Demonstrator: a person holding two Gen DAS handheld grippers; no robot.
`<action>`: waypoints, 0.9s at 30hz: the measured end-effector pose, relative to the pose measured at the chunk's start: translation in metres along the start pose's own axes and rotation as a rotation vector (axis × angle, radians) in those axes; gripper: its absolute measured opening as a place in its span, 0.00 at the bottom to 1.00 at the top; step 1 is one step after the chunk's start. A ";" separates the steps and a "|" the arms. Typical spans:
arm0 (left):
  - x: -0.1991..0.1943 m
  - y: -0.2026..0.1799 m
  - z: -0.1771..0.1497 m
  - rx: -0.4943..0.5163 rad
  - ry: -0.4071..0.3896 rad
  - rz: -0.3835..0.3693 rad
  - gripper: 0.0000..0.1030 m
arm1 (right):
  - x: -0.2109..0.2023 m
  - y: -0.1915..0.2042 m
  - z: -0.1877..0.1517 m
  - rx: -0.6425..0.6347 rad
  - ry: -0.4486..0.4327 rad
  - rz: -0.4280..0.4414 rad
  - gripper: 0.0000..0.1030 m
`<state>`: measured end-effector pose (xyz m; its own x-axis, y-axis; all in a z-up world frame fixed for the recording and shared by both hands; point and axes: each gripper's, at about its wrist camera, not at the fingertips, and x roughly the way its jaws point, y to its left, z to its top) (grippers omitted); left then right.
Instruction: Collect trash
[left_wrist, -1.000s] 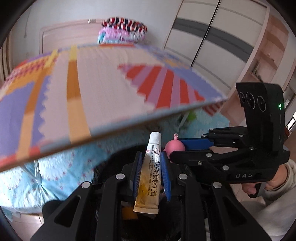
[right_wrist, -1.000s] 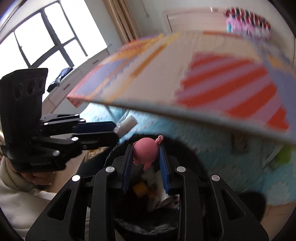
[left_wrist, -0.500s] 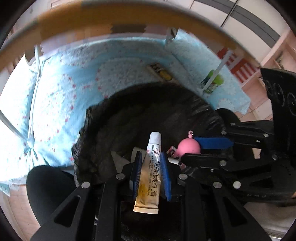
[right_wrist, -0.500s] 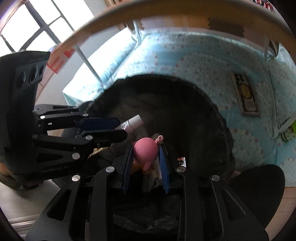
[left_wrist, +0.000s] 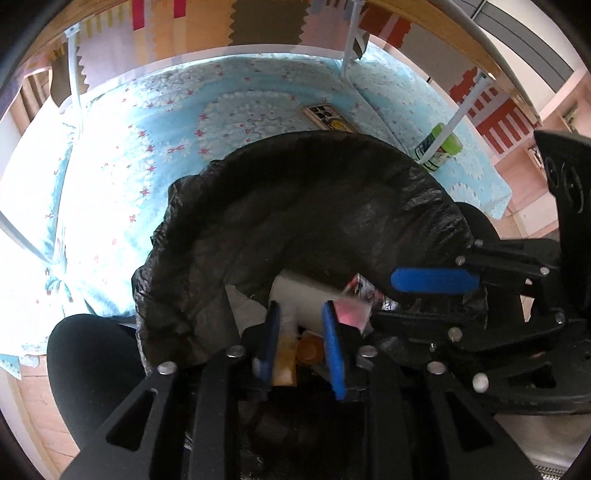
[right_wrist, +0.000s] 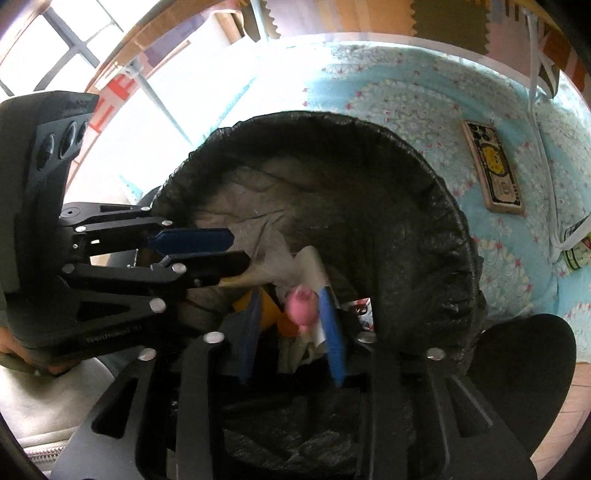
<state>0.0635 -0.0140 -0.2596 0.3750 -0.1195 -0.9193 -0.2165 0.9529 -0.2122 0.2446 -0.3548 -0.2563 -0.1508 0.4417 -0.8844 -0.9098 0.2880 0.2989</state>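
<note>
A bin lined with a black bag (left_wrist: 314, 206) stands on a blue mat; it also shows in the right wrist view (right_wrist: 406, 206). My left gripper (left_wrist: 301, 314) is open over the bin; the yellow ointment tube (left_wrist: 284, 354) is slipping down by its left finger. My right gripper (right_wrist: 290, 299) is open over the bin; the pink toy (right_wrist: 303, 304) is blurred, loose beside its right finger. Paper and wrappers (right_wrist: 299, 266) lie inside the bin. Each gripper shows in the other's view, the left one (right_wrist: 199, 251) and the right one (left_wrist: 432, 291).
On the blue mat (left_wrist: 147, 147) behind the bin lie a flat printed box (right_wrist: 493, 170) and a green-capped bottle (left_wrist: 439, 146) by white table legs (left_wrist: 458, 118). The patterned table top arches above. A dark round object (left_wrist: 88, 362) sits beside the bin.
Both grippers have opened over the bin. The ointment tube has slid down out of the left jaws and the pink toy has come loose from the right jaws.
</note>
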 end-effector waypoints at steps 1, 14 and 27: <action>-0.001 -0.001 0.000 0.005 -0.003 0.003 0.39 | -0.001 0.000 0.000 -0.001 -0.004 0.000 0.43; -0.059 -0.009 -0.002 0.028 -0.112 0.011 0.48 | -0.065 0.006 0.003 -0.029 -0.106 0.002 0.52; -0.131 -0.025 -0.007 0.068 -0.211 -0.061 0.64 | -0.126 0.028 0.000 -0.092 -0.093 0.002 0.70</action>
<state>0.0139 -0.0236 -0.1363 0.5670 -0.1238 -0.8144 -0.1293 0.9630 -0.2364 0.2376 -0.4023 -0.1367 -0.1200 0.5206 -0.8453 -0.9419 0.2094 0.2626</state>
